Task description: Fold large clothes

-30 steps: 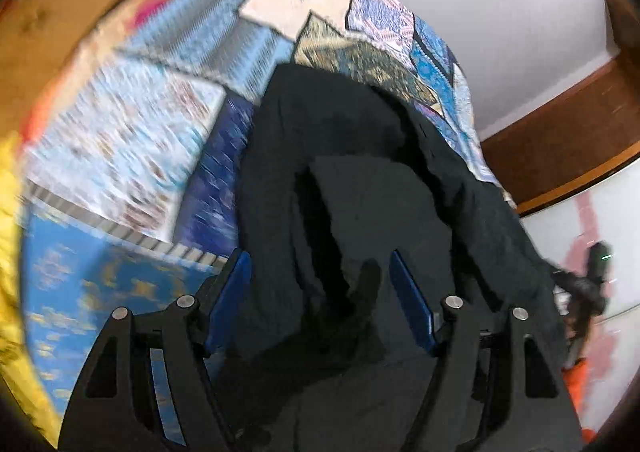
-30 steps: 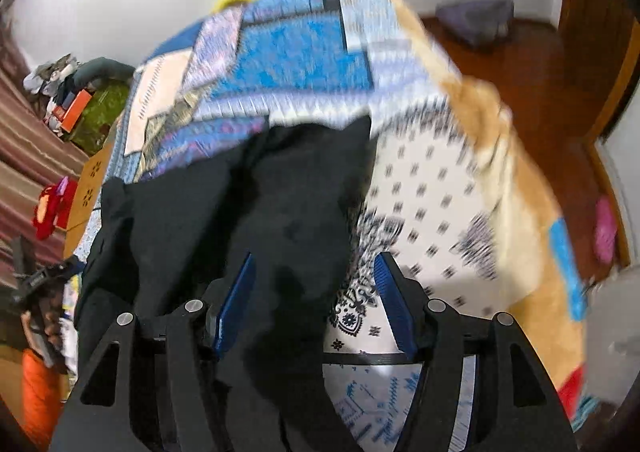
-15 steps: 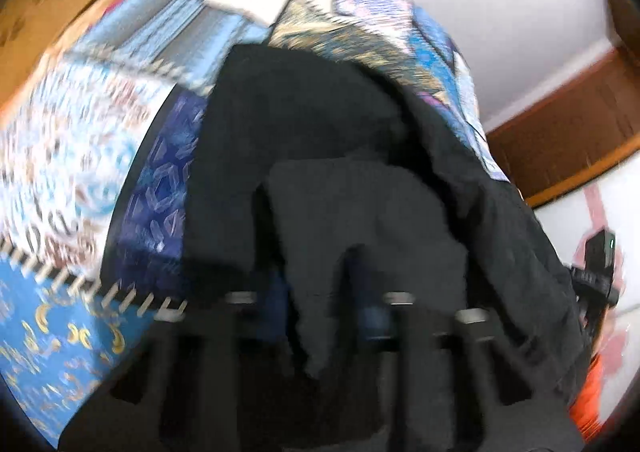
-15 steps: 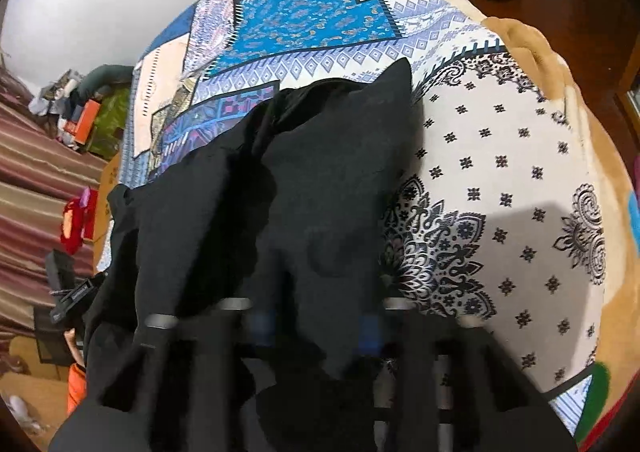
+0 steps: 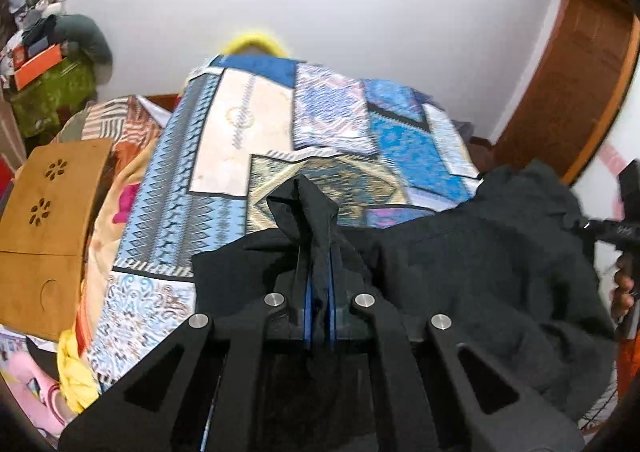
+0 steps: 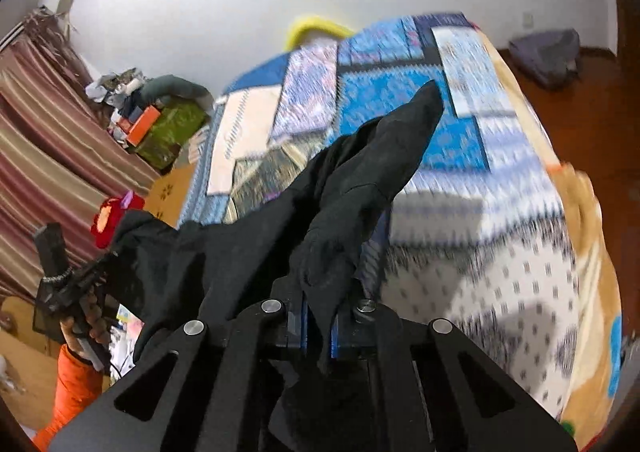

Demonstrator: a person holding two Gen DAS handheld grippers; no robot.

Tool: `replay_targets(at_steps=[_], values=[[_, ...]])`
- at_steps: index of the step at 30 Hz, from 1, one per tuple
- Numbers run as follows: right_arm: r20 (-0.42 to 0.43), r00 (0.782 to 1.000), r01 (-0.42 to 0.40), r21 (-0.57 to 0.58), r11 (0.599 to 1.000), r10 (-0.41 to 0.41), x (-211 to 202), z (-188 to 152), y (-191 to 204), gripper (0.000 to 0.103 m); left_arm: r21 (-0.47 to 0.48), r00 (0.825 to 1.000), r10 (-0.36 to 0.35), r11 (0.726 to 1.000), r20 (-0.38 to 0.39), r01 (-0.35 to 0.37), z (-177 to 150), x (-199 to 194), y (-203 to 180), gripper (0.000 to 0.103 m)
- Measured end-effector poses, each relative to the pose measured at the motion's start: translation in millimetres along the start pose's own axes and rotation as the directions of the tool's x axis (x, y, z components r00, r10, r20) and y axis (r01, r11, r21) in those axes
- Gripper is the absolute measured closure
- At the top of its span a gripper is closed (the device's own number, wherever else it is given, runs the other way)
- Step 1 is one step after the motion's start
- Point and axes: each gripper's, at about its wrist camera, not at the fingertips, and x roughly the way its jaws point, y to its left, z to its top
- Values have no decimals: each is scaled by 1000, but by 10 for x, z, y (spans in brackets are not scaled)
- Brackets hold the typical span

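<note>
A large black garment [image 5: 472, 268] hangs lifted above a bed with a blue patchwork cover [image 5: 256, 140]. My left gripper [image 5: 318, 284] is shut on a bunched corner of the black cloth, which pokes up between its blue pads. In the right wrist view my right gripper [image 6: 320, 316] is shut on another fold of the black garment [image 6: 360, 180], and a pointed end of it sticks up past the jaws. The cloth sags between both grippers. The other gripper, held by a hand in an orange sleeve [image 6: 76, 380], shows at the left edge.
A brown wooden board with flower cut-outs [image 5: 48, 220] leans at the bed's left. Piled boxes and bags [image 5: 44, 64] fill the far left corner, striped curtains [image 6: 52, 156] hang left, a wooden door [image 5: 576, 84] stands right, and a dark bag [image 6: 548, 52] lies on the wood floor.
Both grippers went from open around the black cloth to shut on it. Both then rose and tilted up, lifting the garment off the bed so the wall came into view.
</note>
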Motion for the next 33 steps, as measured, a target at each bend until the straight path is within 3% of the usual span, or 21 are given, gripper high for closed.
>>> replay_targets(at_steps=[3, 6, 9, 11, 14, 16, 18, 21, 22, 26, 30, 33], values=[[-28, 999, 29, 26, 999, -28, 245, 74, -119, 97, -57, 996, 18, 998, -88, -23, -79, 286, 240, 97], [-76, 994, 85, 39, 996, -82, 492, 34, -326, 97, -131, 982, -14, 991, -187, -11, -338, 586, 454, 94], [-120, 987, 114, 86, 990, -103, 651, -14, -565, 97, -134, 963, 48, 987, -264, -86, -625, 810, 588, 75], [-141, 986, 111, 111, 988, -95, 733, -62, -715, 97, -167, 961, 60, 980, -269, -108, -774, 860, 692, 50], [-155, 981, 133, 85, 988, -118, 781, -110, -734, 97, -268, 969, 12, 960, -247, -80, -915, 858, 841, 38], [-163, 975, 160, 53, 986, -150, 804, -146, -694, 97, -350, 970, -54, 936, -238, -34, -1017, 888, 937, 36], [-166, 973, 170, 44, 984, -161, 815, -153, -672, 97, -432, 967, -146, 901, -210, 42, -1082, 900, 977, 36], [-170, 972, 170, 47, 984, -160, 824, -137, -689, 97, -454, 965, -172, 889, -199, 65, -1083, 933, 935, 40], [-169, 973, 169, 47, 984, -159, 816, -137, -686, 97, -448, 965, -167, 892, -204, 60, -1063, 953, 921, 54], [-148, 976, 163, 25, 986, -157, 736, -109, -606, 97, -400, 972, -108, 916, -211, 15, -830, 926, 884, 93], [-99, 987, 127, -6, 992, -127, 573, -16, -464, 97, -332, 989, -42, 943, -142, -8, -301, 782, 811, 95], [-62, 984, 167, -42, 985, -169, 579, 57, -368, 97, -257, 993, 12, 965, -121, -43, 55, 793, 667, 95]])
